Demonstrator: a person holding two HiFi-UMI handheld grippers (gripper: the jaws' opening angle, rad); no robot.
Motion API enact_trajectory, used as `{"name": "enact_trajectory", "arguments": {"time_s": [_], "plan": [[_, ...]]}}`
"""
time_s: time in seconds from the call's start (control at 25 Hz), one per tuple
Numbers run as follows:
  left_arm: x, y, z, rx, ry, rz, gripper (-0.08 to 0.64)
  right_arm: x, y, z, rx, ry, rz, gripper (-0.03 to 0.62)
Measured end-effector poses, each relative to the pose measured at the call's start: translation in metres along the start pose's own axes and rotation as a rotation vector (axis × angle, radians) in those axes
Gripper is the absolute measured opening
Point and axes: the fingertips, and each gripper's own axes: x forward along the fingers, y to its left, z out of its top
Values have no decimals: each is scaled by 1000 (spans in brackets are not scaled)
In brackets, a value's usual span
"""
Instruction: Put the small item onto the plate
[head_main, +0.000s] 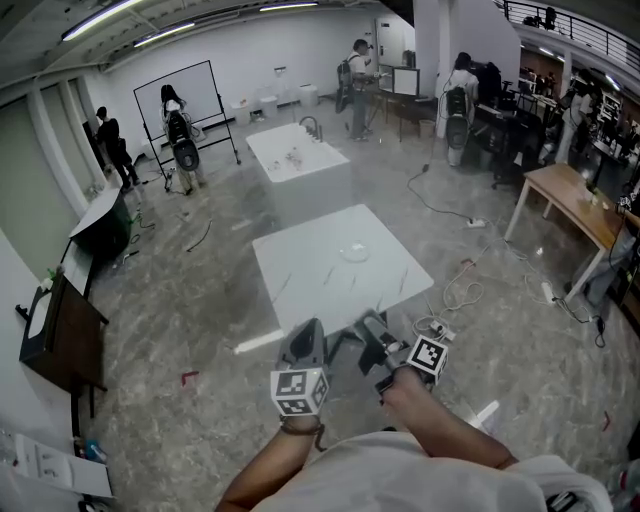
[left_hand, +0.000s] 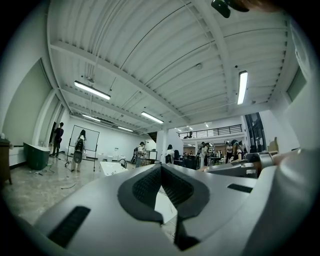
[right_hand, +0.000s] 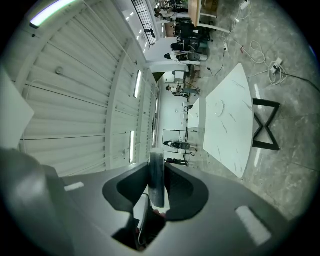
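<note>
The right gripper (right_hand: 156, 170) has its jaws closed to a narrow gap on the small item (right_hand: 156, 179), a thin, flat, dark-grey piece seen edge-on. It is pinched between the two pads with its far end reaching just past the tips. The left gripper (left_hand: 161, 170) has its jaws brought together at the tips with nothing between them. The plate (head_main: 355, 252), clear and faint against the white table (head_main: 300, 275), lies straight ahead of both pairs of jaws and well beyond their tips, so the whole carry is yet to be made. The likeliest fault is in the grip: the pads appear to hold only the two flat faces of a slim piece, so a jolt or a slight easing of the squeeze on the way over could let it slide out forward past the tips. The right gripper is also rolled onto its side, so the piece stands on edge; let go that way above the plate, it might land on its rim and roll or skip off onto the table. The plate's transparency makes its edge hard to judge, so the piece could be released short of it. Loose cables (head_main: 440, 325) lie on the floor beneath and just ahead of the right jaws, and could catch a foot.
</note>
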Motion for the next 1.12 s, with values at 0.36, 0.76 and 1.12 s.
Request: {"name": "enact_trajectory", "arguments": {"time_s": [0.36,0.76,1.12], "plan": [[88,-7,-14,-4,5,22,6,39,-18,68,-3,50,10,97],[171,-29,-24,-31,8,62,6,69,-33,131,0,156,-11,97],[213,-22,-28,-22,13,79,6,99,-36,158,-3,177,20,97]]}}
